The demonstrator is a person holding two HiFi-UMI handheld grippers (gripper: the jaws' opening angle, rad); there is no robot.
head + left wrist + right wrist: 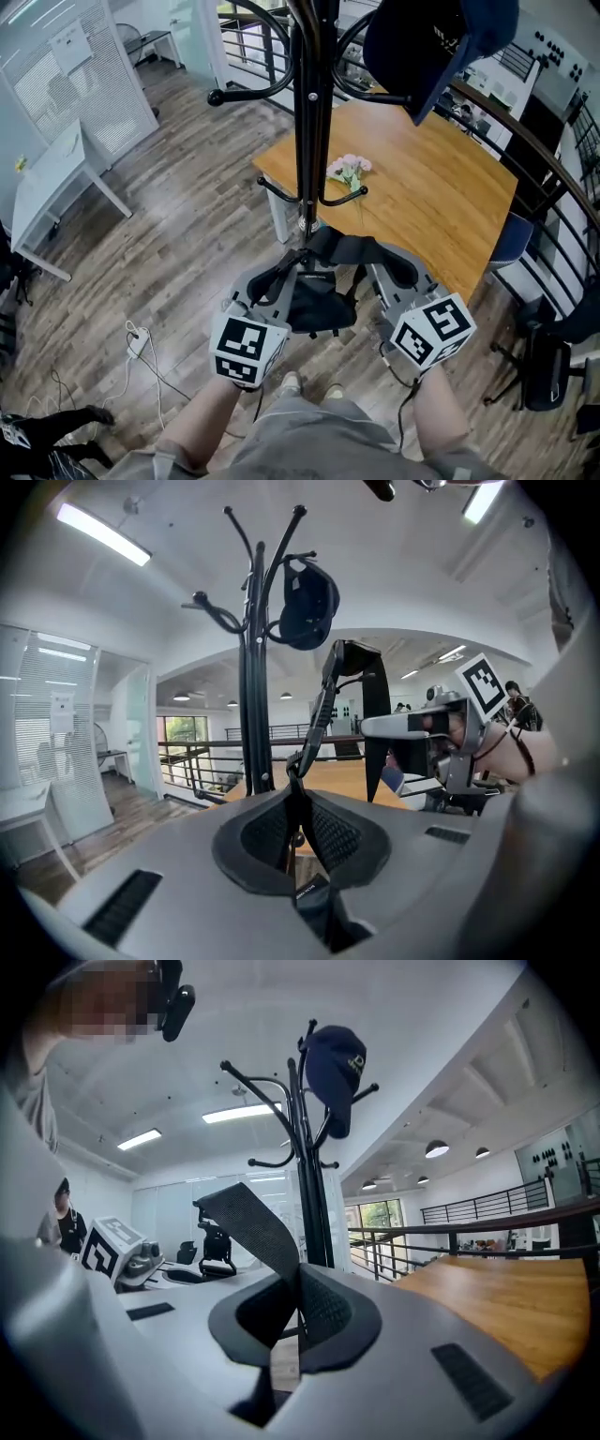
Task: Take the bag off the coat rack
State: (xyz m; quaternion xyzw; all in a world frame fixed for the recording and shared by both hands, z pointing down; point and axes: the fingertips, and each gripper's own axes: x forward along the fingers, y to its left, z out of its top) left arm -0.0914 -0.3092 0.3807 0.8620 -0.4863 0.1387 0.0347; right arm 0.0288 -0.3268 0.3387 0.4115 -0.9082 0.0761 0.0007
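Closest to you are the two grippers. Your left gripper (281, 286) has its fingers (337, 836) pressed together on a thin black strap (317, 719), and your right gripper (382, 277) pinches the wide webbing strap (246, 1215) in the same way. Between the two pairs of fingertips, and a little under them, hangs the bag (314, 307). It is small, black and soft, and it sags from its straps. Just beyond the fingertips stands the coat rack (307, 122). Whether the strap loop is free of the lower hook (342, 199) I cannot tell for sure. I judge the bag light and limp, so it will swing and fold rather than resist. The woven strap looks not slippery; hold it near the bag body and lift the loop clear of the hook tip.
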